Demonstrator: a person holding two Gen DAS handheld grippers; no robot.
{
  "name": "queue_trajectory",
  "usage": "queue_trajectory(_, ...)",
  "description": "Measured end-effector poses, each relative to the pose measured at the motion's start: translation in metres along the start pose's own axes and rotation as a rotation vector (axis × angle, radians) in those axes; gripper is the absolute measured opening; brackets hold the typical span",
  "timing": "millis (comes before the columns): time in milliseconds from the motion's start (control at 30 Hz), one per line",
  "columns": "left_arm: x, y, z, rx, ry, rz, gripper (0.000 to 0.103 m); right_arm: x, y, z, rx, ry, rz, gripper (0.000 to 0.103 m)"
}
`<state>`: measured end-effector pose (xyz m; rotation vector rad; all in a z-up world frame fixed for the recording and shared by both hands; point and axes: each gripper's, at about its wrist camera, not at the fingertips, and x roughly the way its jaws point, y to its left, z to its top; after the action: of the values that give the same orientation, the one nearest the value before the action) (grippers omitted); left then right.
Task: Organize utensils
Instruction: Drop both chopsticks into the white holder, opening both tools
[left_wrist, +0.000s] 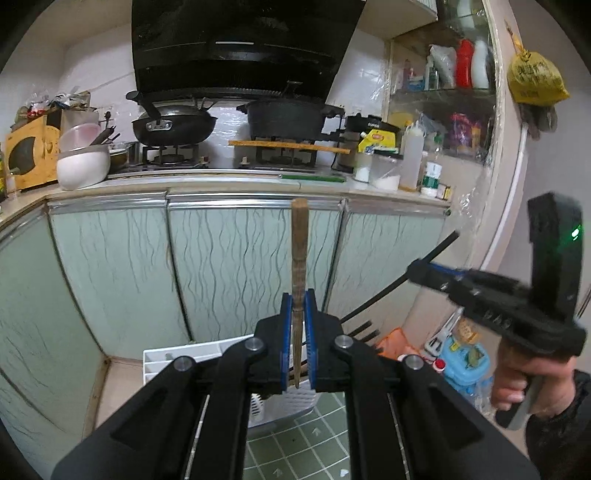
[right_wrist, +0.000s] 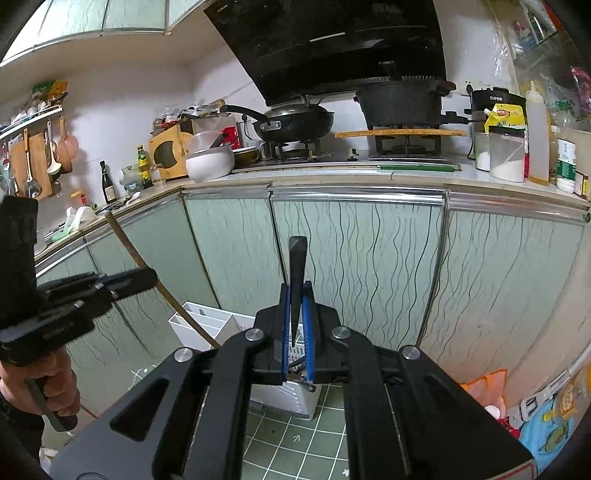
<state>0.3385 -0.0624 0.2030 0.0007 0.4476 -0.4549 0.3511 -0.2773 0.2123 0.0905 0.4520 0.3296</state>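
My left gripper (left_wrist: 297, 306) is shut on a pair of brown wooden chopsticks (left_wrist: 298, 251) that stand upright between its blue pads. My right gripper (right_wrist: 296, 299) is shut on a black chopstick (right_wrist: 296, 273), thick end up. Each gripper shows in the other's view: the right gripper (left_wrist: 424, 271) with its black chopstick (left_wrist: 399, 280), the left gripper (right_wrist: 147, 275) with the wooden chopsticks (right_wrist: 155, 280). A white plastic utensil caddy (right_wrist: 207, 325) with compartments stands on the floor below both grippers, against the cabinet; it also shows in the left wrist view (left_wrist: 184, 356). Dark utensils sit in its right part (right_wrist: 299, 369).
Pale green cabinet doors (left_wrist: 229, 266) run under a counter (left_wrist: 221, 184) with a stove, a wok (left_wrist: 173, 125), a black pot (left_wrist: 288, 118), bowls and bottles. The floor (right_wrist: 295, 443) is green tile. A blue toy (left_wrist: 465, 365) and an orange bag lie at the right.
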Motion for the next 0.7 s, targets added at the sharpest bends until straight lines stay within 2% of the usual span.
queue_trajectory(267,0.018,-0.003,0.003,0.048,-0.016,0.041,0.008,0.019,-0.013,-0.003,0.02,0.017,0.007,0.006)
queue_trajectory(467,0.041,0.007,-0.005,0.045,-0.007,0.025,0.008,0.037,-0.019,-0.008,0.037,0.046,0.029,0.006)
queue_trajectory(533,0.049,0.009,-0.009,0.054,-0.015,0.033,0.009,0.046,-0.022,-0.01,0.045,0.077,0.04,0.006)
queue_trajectory(567,0.054,0.011,-0.012,0.061,-0.014,0.038,0.012,0.053,-0.025,-0.012,0.055,0.1,0.046,0.008)
queue_trajectory(600,0.057,0.013,-0.014,0.061,-0.011,0.05,0.021,0.061,-0.029,-0.013,0.07,0.122,0.05,0.028)
queue_trajectory(633,0.059,0.014,-0.015,0.062,-0.009,0.058,0.059,0.067,-0.032,-0.015,0.076,0.14,0.048,0.065)
queue_trajectory(667,0.059,0.016,-0.019,0.062,-0.02,0.062,0.091,0.07,-0.033,-0.017,0.073,0.138,0.053,0.076)
queue_trajectory(700,0.058,0.017,-0.021,0.064,-0.034,0.076,0.094,0.07,-0.034,-0.019,0.067,0.13,0.054,0.08)
